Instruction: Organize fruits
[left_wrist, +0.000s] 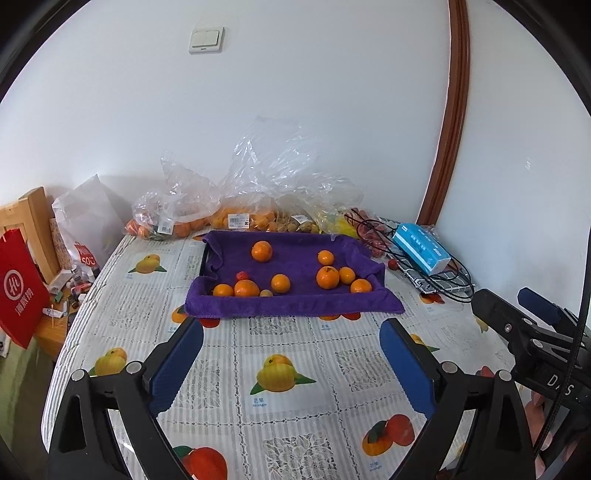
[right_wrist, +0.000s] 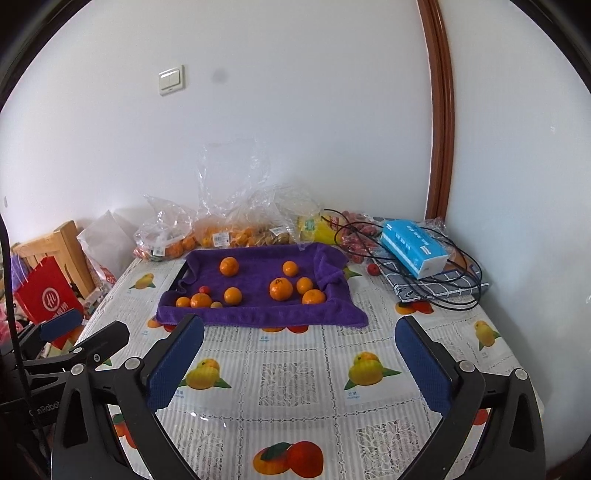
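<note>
On the far middle of the table, a tray lined with a purple towel (left_wrist: 295, 306) holds the fruit: eight oranges (left_wrist: 262, 251) scattered loose on the cloth, with a small red fruit (left_wrist: 242, 275) and a small brownish one (left_wrist: 266, 294) near the front left cluster. The oranges lie in two rough groups, some touching, one alone toward the back. Behind the tray, against the wall, clear plastic bags (left_wrist: 177, 218) hold more oranges and other produce, and a yellow bag (right_wrist: 317, 229) sits beside them. To the right lie a blue tissue box (right_wrist: 413, 251) on a checked cloth, a tangle of black cable (right_wrist: 461, 291) and one stray red fruit (right_wrist: 373, 269) on the tablecloth, apart from the tray.

The left gripper (left_wrist: 291, 365) and right gripper (right_wrist: 299, 363) both hang over the printed tablecloth (right_wrist: 288, 380), short of the tray's near edge, each with its blue pads spread wide and nothing between them. In each view the other gripper shows at the edge, also empty.

This looks like a pause between placements or the end of sorting. A further pick would probably mean reaching past the tray to the bags or the stray red fruit, avoiding the cable.
</note>
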